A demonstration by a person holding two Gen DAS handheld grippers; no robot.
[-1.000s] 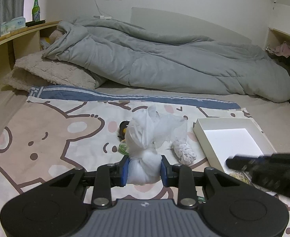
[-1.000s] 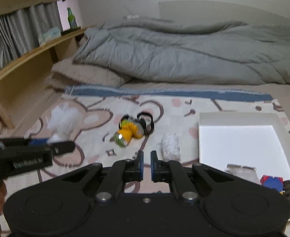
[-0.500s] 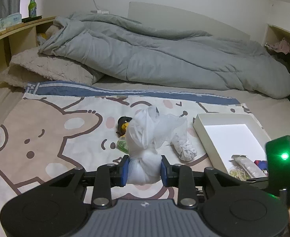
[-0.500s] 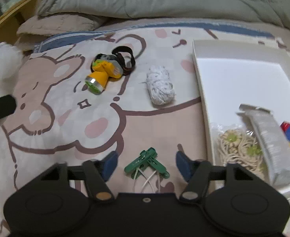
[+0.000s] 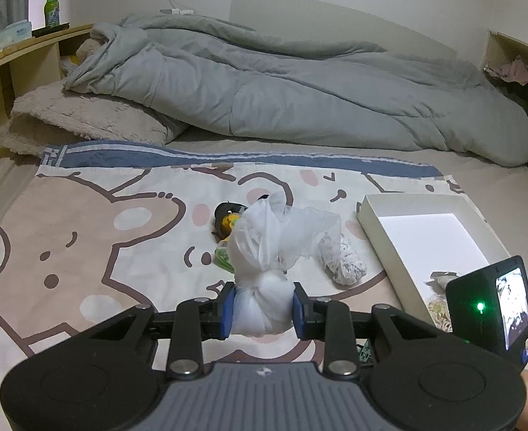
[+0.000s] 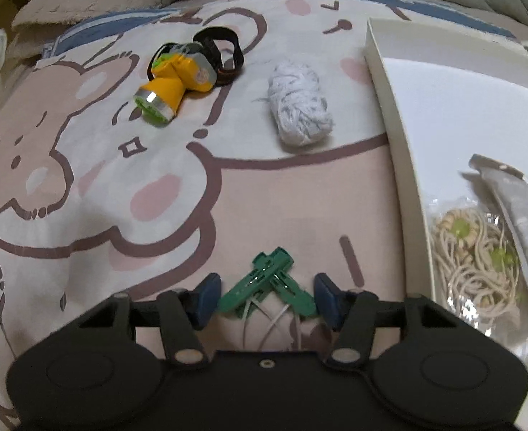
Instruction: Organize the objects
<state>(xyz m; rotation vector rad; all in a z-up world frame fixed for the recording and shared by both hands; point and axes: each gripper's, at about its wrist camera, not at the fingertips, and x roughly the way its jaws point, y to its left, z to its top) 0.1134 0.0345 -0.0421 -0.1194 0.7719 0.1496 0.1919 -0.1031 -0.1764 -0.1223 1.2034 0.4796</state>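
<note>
My left gripper is shut on a white mesh bundle and holds it above the bear-print sheet. My right gripper is open, low over the sheet, with green clothes pegs between its blue pads, not gripped. A yellow headlamp with a black strap and a white yarn ball lie further out. The white box at right holds a bag of beaded string and a grey packet. The box, yarn ball and headlamp also show in the left wrist view.
A grey duvet and a beige fluffy pillow lie behind the sheet. A wooden shelf at left holds a green bottle. The right gripper's camera body is at the lower right of the left wrist view.
My right gripper has opened, tilted down and come low over the green pegs. The left gripper still holds the white bundle, nearly still.
</note>
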